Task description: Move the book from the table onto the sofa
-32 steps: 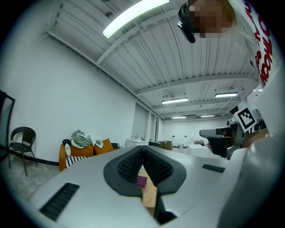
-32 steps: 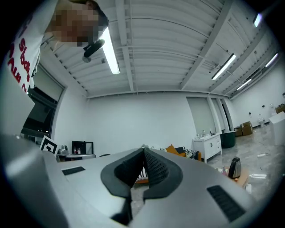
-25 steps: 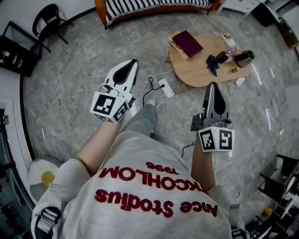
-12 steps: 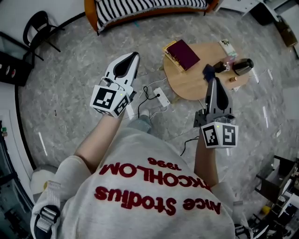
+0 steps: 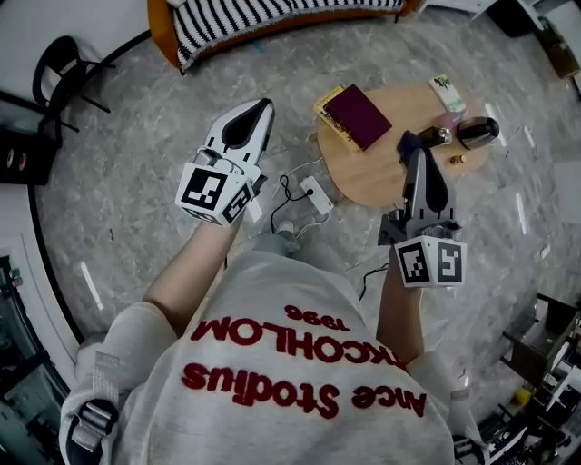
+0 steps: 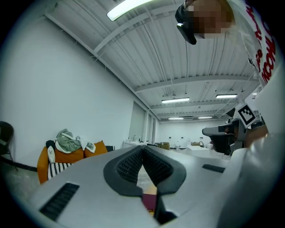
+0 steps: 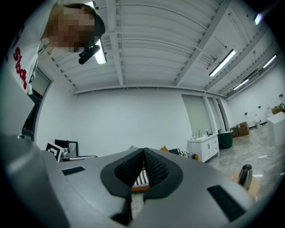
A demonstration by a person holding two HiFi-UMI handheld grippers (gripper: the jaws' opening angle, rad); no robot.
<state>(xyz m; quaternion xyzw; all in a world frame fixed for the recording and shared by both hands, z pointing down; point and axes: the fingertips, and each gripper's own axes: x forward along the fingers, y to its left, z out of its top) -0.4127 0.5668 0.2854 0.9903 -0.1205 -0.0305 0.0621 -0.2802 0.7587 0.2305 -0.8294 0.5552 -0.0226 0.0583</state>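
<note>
Book: maroon book [image 5: 357,116] lies flat on the round wooden tabletop [image 5: 381,173], at its 10 o'clock rim; one corner seems at or just past the edge. A tan layer is seen under it – page block or 2nd book, can't be told.
Sofa: orange sofa [image 5: 272,18] w/ striped cushion, at 12 o'clock of the head view, well apart from the tabletop, bare floor [image 5: 163,136] between.
Left: left gripper [image 5: 261,104] is held over the floor at 9 o'clock of the book, near it but not touching. Fingers [image 6: 129,167] are closed pad to pad, nothing between.
Right: right gripper [image 5: 418,154] is held w/ tip over the tabletop, at 4 o'clock of the book, apart from it. Fingers [image 7: 156,169] are pressed together, empty.
Neighbours: dark cloth [image 5: 410,143] and dark flask [image 5: 477,132] at 3 o'clock of the book, clear of it.
Step (judged): approach only; book not yet taken.
Handling (judged): stiff boards, moderate wt, not fragile. Cover prob. smooth, so slip is likely if only a corner is pinched. Top board may flop open if taken alone.
Hold (judged): fingers must be opened first. The rim-side long edge or spine is best pinched through full thickness, both boards incl. Opposite edge to be steadied by the 2nd gripper, book kept level.
</note>
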